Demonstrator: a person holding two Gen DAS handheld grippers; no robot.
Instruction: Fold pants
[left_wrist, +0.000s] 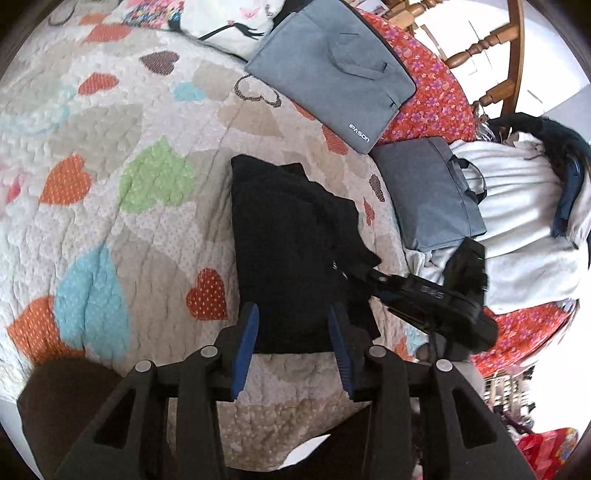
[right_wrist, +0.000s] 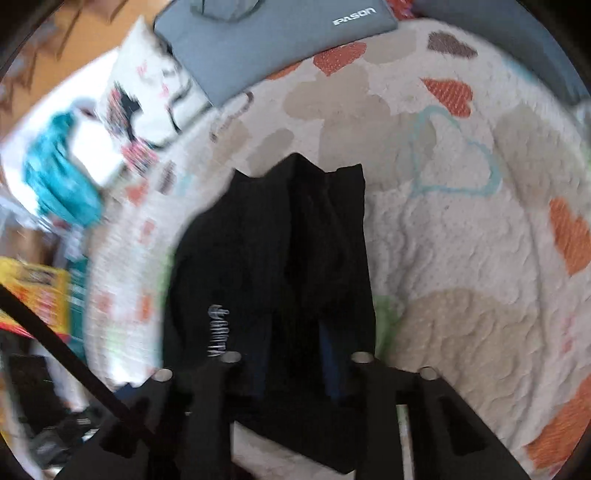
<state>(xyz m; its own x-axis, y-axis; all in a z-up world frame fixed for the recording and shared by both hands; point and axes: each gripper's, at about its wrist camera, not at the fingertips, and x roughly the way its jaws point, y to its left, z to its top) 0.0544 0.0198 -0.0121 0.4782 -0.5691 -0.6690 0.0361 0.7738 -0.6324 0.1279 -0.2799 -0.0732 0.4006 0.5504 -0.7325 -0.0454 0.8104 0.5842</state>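
Observation:
The black pants (left_wrist: 288, 243) lie folded in a thick stack on the heart-patterned quilt (left_wrist: 110, 192). My left gripper (left_wrist: 293, 314) is open, its blue pads over the stack's near edge, holding nothing. The right gripper (left_wrist: 338, 271) reaches in from the right and touches the stack's right edge. In the blurred right wrist view the pants (right_wrist: 280, 266) fill the space between and over the fingers of my right gripper (right_wrist: 295, 354); the blue pads are partly hidden by cloth, and I cannot tell whether they pinch it.
Two grey laptop bags (left_wrist: 332, 70) (left_wrist: 428, 192) lie at the quilt's far right. A white pillow (left_wrist: 236, 22) sits at the back. A person in white (left_wrist: 524, 221) stands to the right, before a wooden chair (left_wrist: 491, 48). The quilt's left side is bare.

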